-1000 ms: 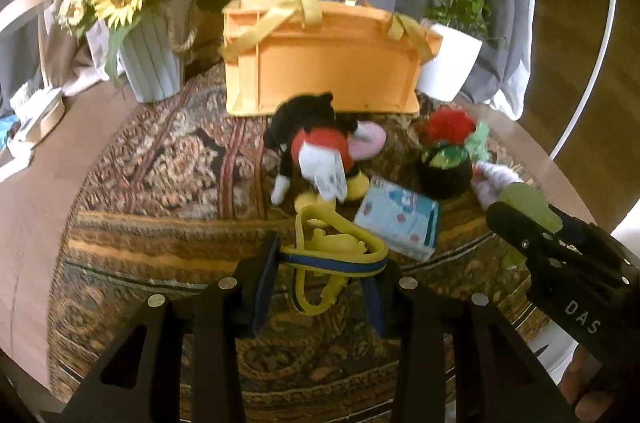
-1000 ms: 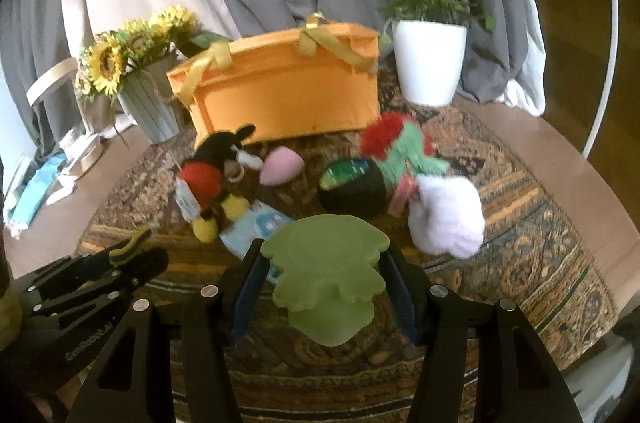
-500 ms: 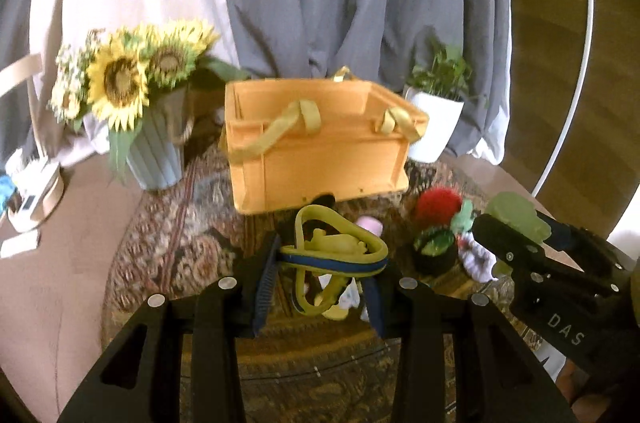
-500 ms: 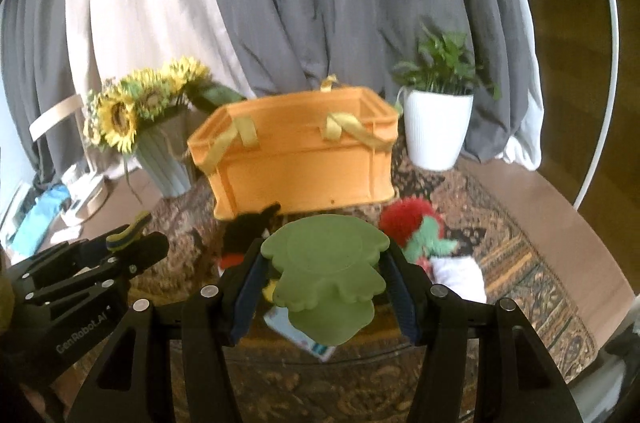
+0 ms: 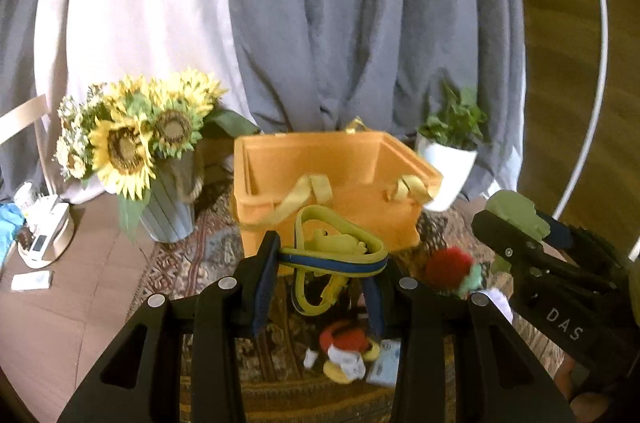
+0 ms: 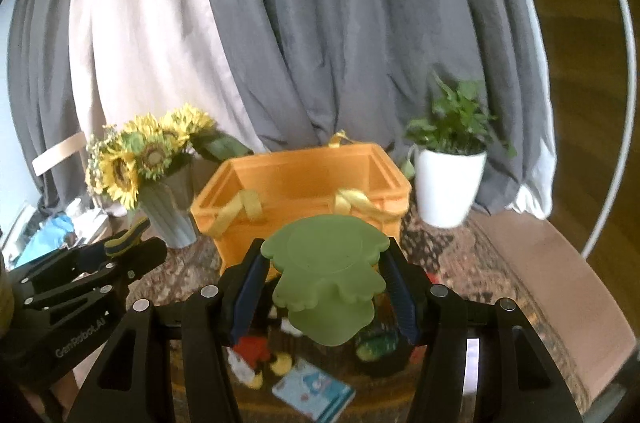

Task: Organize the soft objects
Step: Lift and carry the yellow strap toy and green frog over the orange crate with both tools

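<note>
My left gripper [image 5: 324, 269] is shut on a yellow and blue soft ring toy [image 5: 334, 255], held in the air in front of the orange fabric basket [image 5: 332, 179]. My right gripper [image 6: 324, 283] is shut on a flat green soft toy [image 6: 326, 279], raised in front of the same basket [image 6: 300, 187]. Below on the patterned rug lie a mouse plush [image 5: 346, 341], a red and green plush [image 5: 448, 265], a blue packet [image 6: 314, 389] and a dark green round toy [image 6: 376, 339]. The basket's inside looks empty where it shows.
A vase of sunflowers [image 5: 132, 143] stands left of the basket and a white potted plant [image 6: 450, 179] to its right. Grey and white curtains hang behind. Small items lie on the wooden floor at far left [image 5: 40, 243]. The right gripper's body [image 5: 560, 287] shows beside the left one.
Both grippers have risen with their toys and tilted up; the basket's open top has come into view and the toys on the rug have dropped low in both views.
</note>
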